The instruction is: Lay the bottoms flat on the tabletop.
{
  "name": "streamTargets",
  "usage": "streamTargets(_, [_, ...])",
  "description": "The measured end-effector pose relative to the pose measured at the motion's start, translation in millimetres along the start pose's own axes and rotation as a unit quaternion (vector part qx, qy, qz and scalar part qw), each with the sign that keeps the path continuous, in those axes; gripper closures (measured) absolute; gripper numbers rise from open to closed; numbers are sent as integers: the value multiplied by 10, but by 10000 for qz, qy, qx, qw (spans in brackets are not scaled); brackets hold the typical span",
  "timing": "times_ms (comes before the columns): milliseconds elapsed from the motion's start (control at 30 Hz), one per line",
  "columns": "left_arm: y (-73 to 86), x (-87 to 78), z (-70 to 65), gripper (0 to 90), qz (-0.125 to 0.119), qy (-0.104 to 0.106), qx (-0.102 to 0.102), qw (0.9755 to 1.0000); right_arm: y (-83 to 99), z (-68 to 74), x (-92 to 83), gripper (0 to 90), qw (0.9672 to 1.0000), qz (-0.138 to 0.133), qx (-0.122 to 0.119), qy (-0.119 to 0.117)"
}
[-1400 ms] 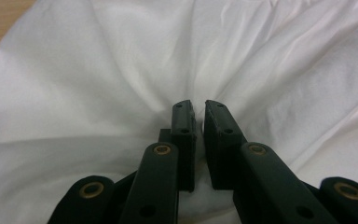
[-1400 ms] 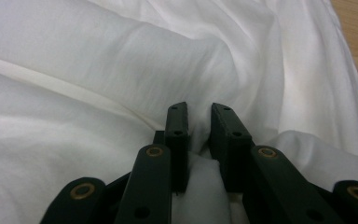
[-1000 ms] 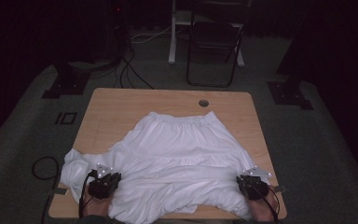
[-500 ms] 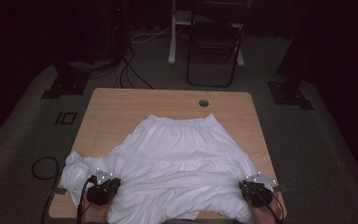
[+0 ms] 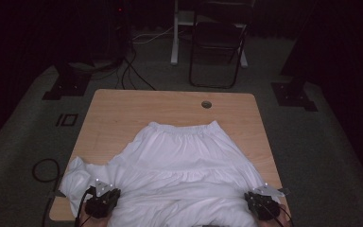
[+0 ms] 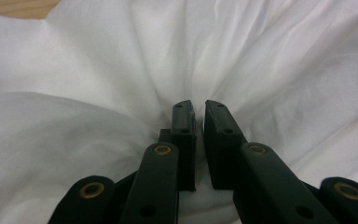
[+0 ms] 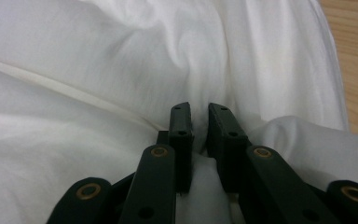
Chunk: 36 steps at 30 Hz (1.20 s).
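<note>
On the worktop (image 5: 123, 113) lies a white skirt (image 5: 179, 165), long axis running near to far, waistband pointing away from the person. Left tool (image 6: 195, 109) is clenched on hem cloth at the near left corner; right tool (image 7: 198, 112) pinches the near right hem.

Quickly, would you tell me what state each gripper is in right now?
Left gripper: shut on the white skirt, a fold pinched between its jaws.
Right gripper: shut on the white skirt near its edge.
</note>
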<state>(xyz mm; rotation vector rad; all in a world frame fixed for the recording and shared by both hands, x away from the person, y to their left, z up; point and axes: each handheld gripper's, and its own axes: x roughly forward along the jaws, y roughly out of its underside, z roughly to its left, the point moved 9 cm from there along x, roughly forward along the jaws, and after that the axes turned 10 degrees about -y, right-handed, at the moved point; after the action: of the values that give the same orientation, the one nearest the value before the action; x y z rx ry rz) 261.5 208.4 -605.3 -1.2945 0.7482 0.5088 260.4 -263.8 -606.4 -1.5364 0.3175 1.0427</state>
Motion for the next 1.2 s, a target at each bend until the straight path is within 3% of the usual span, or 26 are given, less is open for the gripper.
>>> streamTargets(333, [132, -130, -63, 823, 72, -24, 45, 10000, 106, 57, -94, 785, 9999, 55, -100, 36])
streamTargets(433, [96, -187, -134, 773, -168, -130, 427, 9989, 97, 80, -129, 703, 9997, -56, -224, -17])
streamTargets(500, [9, -202, -143, 719, -357, -184, 506, 9979, 27, 88, -157, 632, 9990, -279, -343, -1])
streamTargets(633, [-181, -130, -25, 670, -378, -291, 424, 9980, -175, 32, -190, 570, 9969, -601, -493, 151])
streamTargets(833, [-447, 43, 226, 600, -369, -418, 82, 9984, -457, -164, -95, 549, 9962, -674, -473, 282])
streamTargets(967, [-500, 216, 305, 563, -199, -467, 80, 9987, -540, -248, 4, 542, 9970, -500, -502, 310])
streamTargets(1100, [-449, 381, 343, 548, 37, -496, 38, 9988, -481, -361, 196, 548, 9989, -231, -297, 263])
streamTargets(1200, [-416, 416, 345, 530, -6, -425, -31, 9991, -424, -379, 278, 559, 9996, -158, -172, 174])
